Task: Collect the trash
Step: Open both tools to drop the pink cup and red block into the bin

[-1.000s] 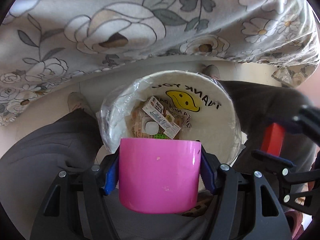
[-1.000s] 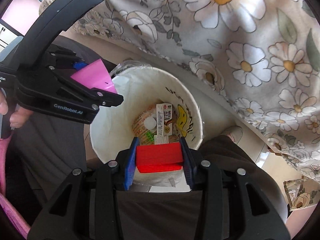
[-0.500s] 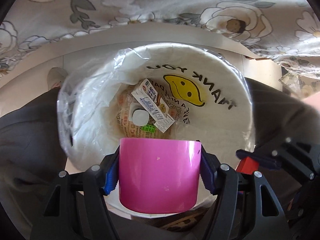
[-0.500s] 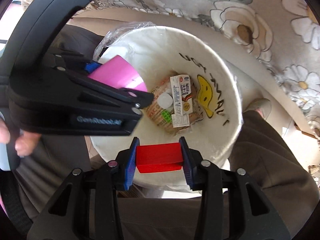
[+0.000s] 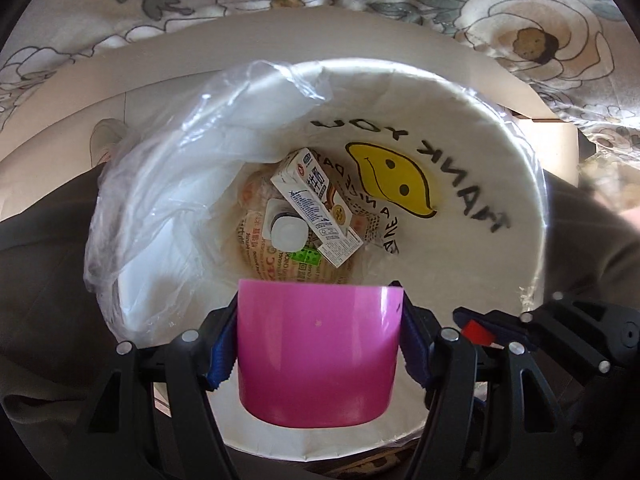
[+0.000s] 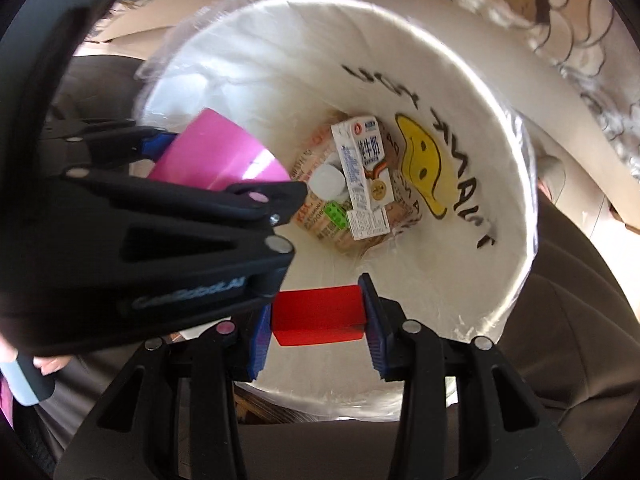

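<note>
Over the bin (image 5: 532,200), on the left, a pink cup (image 5: 318,352) is clamped between the blue pads of the left gripper (image 5: 318,344). At the bin's bottom, a milk carton (image 5: 316,206) is seen lying on a printed wrapper (image 5: 280,256). To the right, a red block (image 6: 318,314) is gripped by the right gripper (image 6: 318,316) above the rim.

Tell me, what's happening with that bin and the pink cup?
A person is throwing trash away using two hand-held grippers. The left gripper is clamped on a pink cup and the right gripper on a red block, both held over the white bin. Neither has been dropped yet. A milk carton already lies at the bottom.
</note>
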A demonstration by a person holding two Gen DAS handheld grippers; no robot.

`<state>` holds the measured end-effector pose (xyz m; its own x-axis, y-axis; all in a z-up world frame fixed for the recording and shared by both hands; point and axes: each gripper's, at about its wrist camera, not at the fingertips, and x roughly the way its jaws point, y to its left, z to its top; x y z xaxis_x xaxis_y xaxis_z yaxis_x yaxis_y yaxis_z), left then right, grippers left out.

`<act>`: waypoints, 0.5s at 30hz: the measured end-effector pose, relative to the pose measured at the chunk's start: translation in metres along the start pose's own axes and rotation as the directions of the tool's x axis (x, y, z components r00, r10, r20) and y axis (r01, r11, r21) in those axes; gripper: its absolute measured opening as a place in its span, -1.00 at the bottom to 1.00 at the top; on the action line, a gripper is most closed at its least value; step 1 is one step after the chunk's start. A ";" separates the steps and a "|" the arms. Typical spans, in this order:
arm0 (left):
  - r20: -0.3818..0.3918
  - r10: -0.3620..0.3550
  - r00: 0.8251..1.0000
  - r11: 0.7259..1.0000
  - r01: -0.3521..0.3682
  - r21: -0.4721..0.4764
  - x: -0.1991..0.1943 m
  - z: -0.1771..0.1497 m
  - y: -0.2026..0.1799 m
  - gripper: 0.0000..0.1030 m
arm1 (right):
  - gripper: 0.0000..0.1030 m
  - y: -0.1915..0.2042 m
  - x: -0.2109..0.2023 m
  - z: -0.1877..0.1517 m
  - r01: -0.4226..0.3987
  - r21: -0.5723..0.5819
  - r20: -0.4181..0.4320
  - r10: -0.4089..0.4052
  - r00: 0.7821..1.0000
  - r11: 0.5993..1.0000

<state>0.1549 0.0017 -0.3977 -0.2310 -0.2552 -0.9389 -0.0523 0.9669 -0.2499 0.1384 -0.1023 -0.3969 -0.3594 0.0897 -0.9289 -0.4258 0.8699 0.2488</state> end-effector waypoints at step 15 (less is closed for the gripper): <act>-0.014 0.009 1.000 1.000 -0.009 0.000 0.016 0.001 -0.003 0.44 | 0.02 -0.005 0.001 -0.001 0.016 0.016 0.003 -0.016 1.000 1.000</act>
<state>0.1526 -0.0047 -0.4121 -0.2452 -0.2462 -0.9377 -0.0499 0.9691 -0.2414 0.1392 -0.1070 -0.3984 -0.3503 0.0769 -0.9335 -0.4185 0.8788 0.2295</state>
